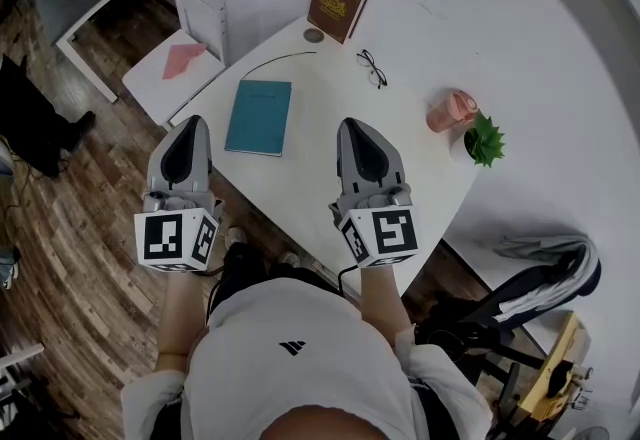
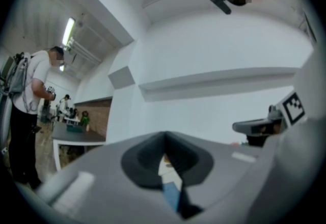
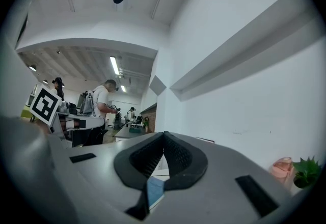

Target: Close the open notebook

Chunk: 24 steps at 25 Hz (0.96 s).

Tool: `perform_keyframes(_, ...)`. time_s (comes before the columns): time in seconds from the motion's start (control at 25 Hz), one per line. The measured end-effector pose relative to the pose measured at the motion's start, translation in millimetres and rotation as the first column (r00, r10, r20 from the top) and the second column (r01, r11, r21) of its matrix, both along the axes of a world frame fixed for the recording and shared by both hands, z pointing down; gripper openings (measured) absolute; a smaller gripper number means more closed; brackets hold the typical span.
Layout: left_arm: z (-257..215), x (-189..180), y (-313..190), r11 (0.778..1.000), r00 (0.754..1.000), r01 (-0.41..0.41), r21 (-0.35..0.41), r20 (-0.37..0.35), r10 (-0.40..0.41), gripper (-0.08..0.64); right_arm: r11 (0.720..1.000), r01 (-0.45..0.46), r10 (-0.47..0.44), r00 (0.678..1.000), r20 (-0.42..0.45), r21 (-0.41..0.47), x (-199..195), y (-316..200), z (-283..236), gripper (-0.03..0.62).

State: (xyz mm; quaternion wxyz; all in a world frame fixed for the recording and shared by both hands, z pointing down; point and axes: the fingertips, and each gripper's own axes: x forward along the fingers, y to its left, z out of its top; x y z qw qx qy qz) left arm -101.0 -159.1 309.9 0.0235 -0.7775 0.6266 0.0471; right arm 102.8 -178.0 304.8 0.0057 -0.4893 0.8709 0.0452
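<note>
On the white counter, the teal notebook lies flat with its cover shut, between the tips of my two tools and touched by neither. My left hand-held gripper has its jaws pressed together with nothing in them. My right hand-held gripper also has its jaws together and empty. Farther back I see a brown book and glasses, and off to the right a pink cup beside a small green plant.
</note>
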Motion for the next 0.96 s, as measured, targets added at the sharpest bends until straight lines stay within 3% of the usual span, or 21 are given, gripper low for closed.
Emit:
perform_keyframes(0.16,-0.7,7.0,3.7,1.0,0.999,0.006,0.015,0.046,-0.007,0.008,1.0,-0.003,0.003,1.0,0.001,0.005,4.3,3.7,-0.7,-0.008)
perform_keyframes(0.96,-0.9,23.9,12.0,1.0,0.999,0.004,0.012,0.038,-0.005,0.008,1.0,0.001,-0.001,1.0,0.01,0.02,16.1,13.3,-3.3,-0.009)
